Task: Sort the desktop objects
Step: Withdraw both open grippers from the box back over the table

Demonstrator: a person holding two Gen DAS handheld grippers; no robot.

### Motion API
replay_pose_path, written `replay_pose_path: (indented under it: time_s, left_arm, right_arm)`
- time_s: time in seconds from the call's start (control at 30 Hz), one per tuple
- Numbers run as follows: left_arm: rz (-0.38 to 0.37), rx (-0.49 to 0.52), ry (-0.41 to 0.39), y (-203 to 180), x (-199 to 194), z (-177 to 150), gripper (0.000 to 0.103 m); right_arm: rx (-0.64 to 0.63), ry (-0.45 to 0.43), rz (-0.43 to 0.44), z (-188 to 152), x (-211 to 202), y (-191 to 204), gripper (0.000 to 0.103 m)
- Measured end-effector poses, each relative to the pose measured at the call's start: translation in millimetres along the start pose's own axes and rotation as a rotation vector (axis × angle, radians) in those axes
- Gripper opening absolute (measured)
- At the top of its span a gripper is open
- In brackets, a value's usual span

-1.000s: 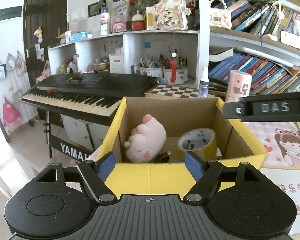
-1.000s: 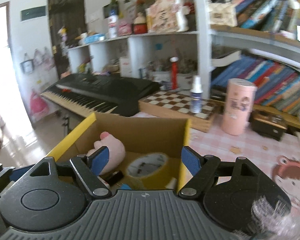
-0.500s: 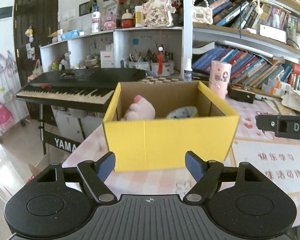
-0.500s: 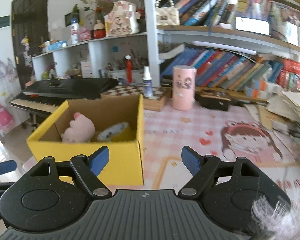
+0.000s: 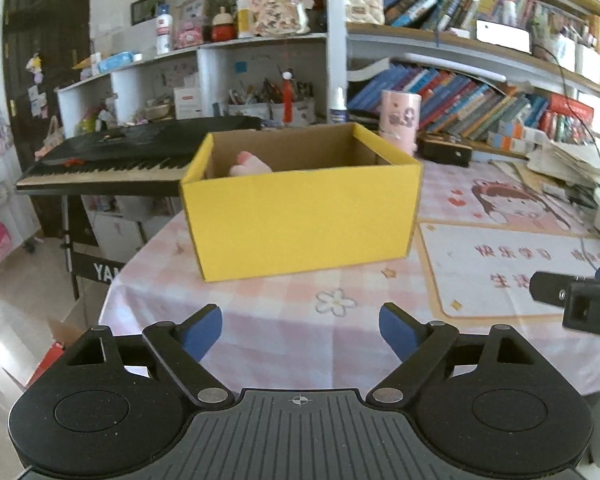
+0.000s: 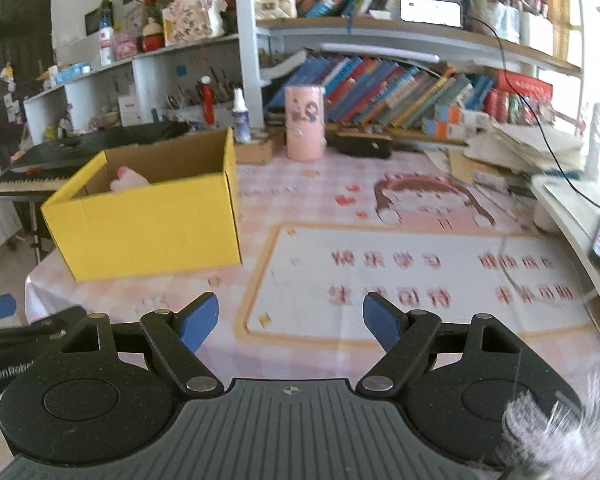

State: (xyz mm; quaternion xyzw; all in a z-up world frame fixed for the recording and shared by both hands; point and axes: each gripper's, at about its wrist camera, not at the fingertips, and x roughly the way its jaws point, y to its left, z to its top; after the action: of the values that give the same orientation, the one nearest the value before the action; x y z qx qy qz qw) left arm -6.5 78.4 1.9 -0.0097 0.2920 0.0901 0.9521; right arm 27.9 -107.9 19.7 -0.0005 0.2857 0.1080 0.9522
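One yellow box (image 5: pixel 300 216), centre frame, holds one pink plush (image 5: pixel 249 165). Two empty tools, left (image 5: pixel 300 330) and right (image 6: pixel 290 320), gape open, farther back than before; tape roll now hidden.

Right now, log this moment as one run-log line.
left gripper: open, empty | right gripper: open, empty | yellow box: on table, pink plush inside

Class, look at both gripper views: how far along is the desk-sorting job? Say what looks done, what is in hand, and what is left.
Done: a pink plush toy already lies inside the yellow box; anything else in it is hidden by the wall.
In hand: nothing. The left gripper and right gripper are both open and empty, short of the box.
Left: no loose item shows on the tablecloth near the grippers, so the sorting looks close to finished.
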Motion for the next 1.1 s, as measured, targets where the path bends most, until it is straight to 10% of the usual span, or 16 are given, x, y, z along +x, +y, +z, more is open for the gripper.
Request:
replay_pose_path:
  time_s: [0.6,1.1]
  left_arm:
    - [-0.048,0.094,0.010,-32.9,-6.8,-6.6,0.101]
    - [-0.064,0.105,0.029,-46.0,-5.7,-5.7,0.103]
  right_arm:
    - [0.096,0.046,-0.145,-26.8,-20.9,-28.6,0.103]
    - [0.070,0.063,-0.152,-27.6,-23.9,-35.0,0.103]
